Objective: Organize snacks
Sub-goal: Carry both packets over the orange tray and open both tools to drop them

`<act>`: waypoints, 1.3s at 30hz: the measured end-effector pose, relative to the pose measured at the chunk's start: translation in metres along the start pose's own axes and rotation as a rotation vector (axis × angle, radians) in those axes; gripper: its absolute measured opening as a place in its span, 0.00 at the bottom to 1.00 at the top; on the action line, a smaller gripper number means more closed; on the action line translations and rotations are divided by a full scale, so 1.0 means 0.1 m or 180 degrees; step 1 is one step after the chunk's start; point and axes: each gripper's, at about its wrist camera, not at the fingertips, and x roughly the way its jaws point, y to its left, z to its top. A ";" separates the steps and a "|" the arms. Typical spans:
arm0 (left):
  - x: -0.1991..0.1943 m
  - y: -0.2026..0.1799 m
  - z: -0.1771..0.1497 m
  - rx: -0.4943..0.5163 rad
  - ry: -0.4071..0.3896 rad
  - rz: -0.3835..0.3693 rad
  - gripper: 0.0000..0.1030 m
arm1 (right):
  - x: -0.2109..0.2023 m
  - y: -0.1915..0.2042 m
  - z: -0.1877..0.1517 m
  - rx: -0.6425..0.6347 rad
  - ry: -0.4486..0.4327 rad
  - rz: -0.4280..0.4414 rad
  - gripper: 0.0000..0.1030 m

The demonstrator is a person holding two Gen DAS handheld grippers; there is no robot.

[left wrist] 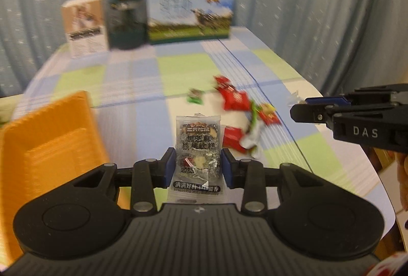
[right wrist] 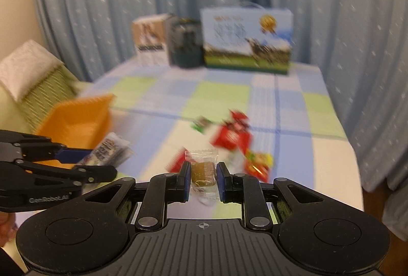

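My left gripper (left wrist: 198, 163) is shut on a clear packet of black sesame cake (left wrist: 197, 146), held upright above the table. It also shows at the left of the right wrist view (right wrist: 102, 161), with the packet (right wrist: 109, 151) next to the orange tray (right wrist: 76, 123). My right gripper (right wrist: 203, 177) is shut on a small clear-wrapped brown snack (right wrist: 203, 172). It shows at the right edge of the left wrist view (left wrist: 303, 107). Loose red and green snack packets (left wrist: 237, 107) lie on the checked tablecloth (left wrist: 153, 77). The orange tray (left wrist: 51, 138) sits at the left.
A blue milk carton box (left wrist: 190, 12), a dark green box (left wrist: 126, 22) and a white-brown box (left wrist: 85, 24) stand at the table's far edge before blue curtains. The table's right edge (left wrist: 357, 148) curves close to my right gripper. A cushioned chair (right wrist: 33, 74) stands left.
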 end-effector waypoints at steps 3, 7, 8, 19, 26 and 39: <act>-0.21 0.24 0.03 -0.0113 -0.0057 0.0127 0.33 | 0.02 0.27 0.13 -0.0037 -0.0052 0.0157 0.21; -0.46 0.63 -0.02 -0.0266 -0.0091 0.0332 0.33 | 0.10 0.67 0.25 -0.0111 -0.0047 0.0362 0.21; -0.52 0.72 -0.03 -0.0301 -0.0091 0.0385 0.33 | 0.14 0.77 0.27 -0.0130 -0.0037 0.0418 0.21; -0.75 1.55 -0.40 -0.0578 0.0036 0.0751 0.33 | 0.65 1.65 0.23 -0.0279 0.0257 0.0805 0.21; -0.65 1.74 -0.54 -0.0695 0.0082 0.0728 0.33 | 0.94 1.76 0.18 -0.0227 0.0391 0.0797 0.21; -0.77 1.87 -0.61 -0.0844 -0.0040 0.0810 0.47 | 1.07 1.79 0.17 -0.0162 0.0468 0.0826 0.21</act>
